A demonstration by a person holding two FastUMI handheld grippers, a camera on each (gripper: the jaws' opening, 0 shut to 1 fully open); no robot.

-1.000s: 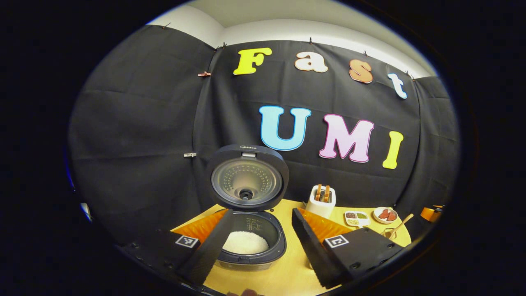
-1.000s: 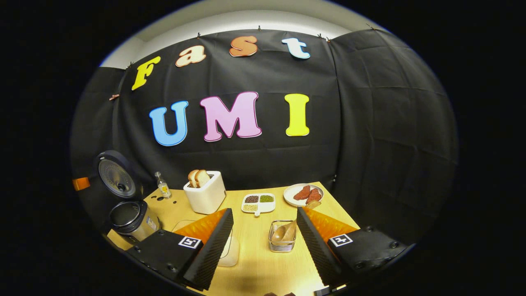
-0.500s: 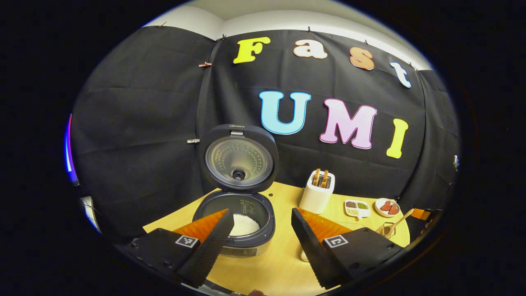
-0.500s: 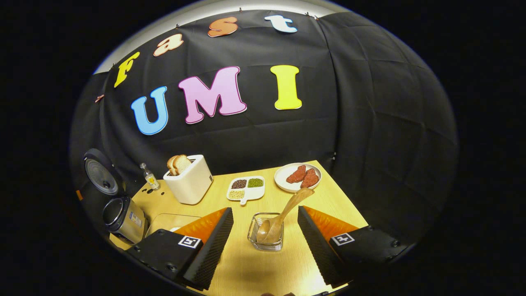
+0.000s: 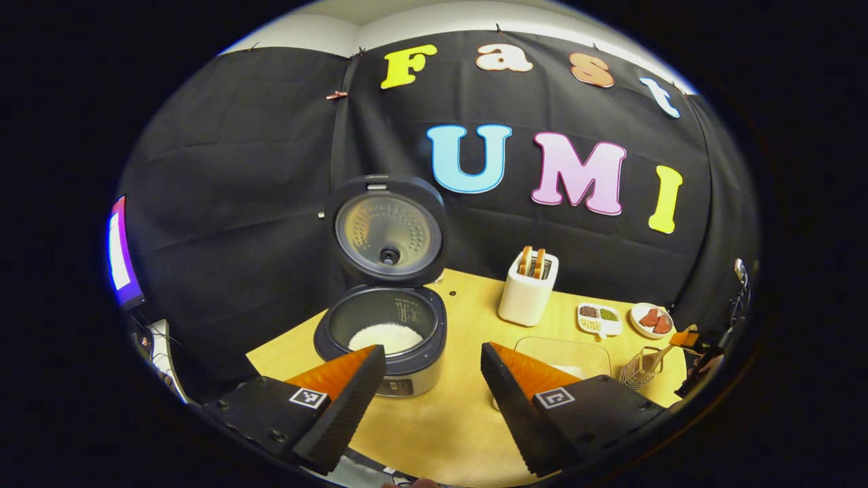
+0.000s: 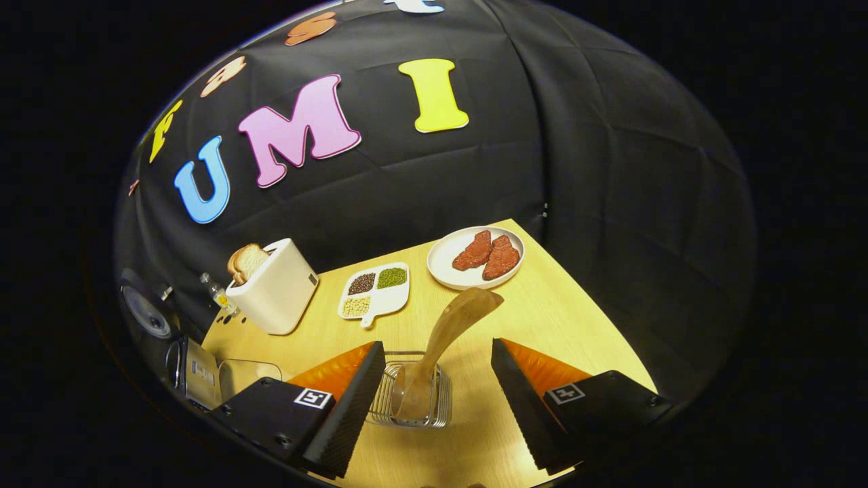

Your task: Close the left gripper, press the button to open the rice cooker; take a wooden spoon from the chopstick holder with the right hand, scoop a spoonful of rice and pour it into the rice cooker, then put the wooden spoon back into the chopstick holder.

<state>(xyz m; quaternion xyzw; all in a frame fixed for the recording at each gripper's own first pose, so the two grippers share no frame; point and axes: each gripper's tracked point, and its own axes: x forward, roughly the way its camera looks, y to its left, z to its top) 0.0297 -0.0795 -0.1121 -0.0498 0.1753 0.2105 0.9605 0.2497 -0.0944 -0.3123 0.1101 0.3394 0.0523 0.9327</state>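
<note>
Pale wood tabletop (image 6: 542,318) runs out from under both of my tools to the black cloth wall. Nearest in the right gripper view, my right hand-held gripper (image 6: 437,400) has dropped closer over the wire chopstick holder (image 6: 412,398) in the last half second; its fingers stand wide apart and grip nothing. The wooden spoon (image 6: 447,332) stands bowl-down in the holder, handle leaning away toward the plate of meat slices (image 6: 476,256). I judge the spoon has been returned, so the task looks all but finished. My left hand-held gripper (image 5: 432,400) is likewise wide open and empty, and has pulled back from the rice cooker (image 5: 383,335), whose lid stands up with white rice in the pot. Farther off sit the divided bean dish (image 6: 375,290) and the toaster (image 6: 272,286) with bread; nothing crowds the holder.
</note>
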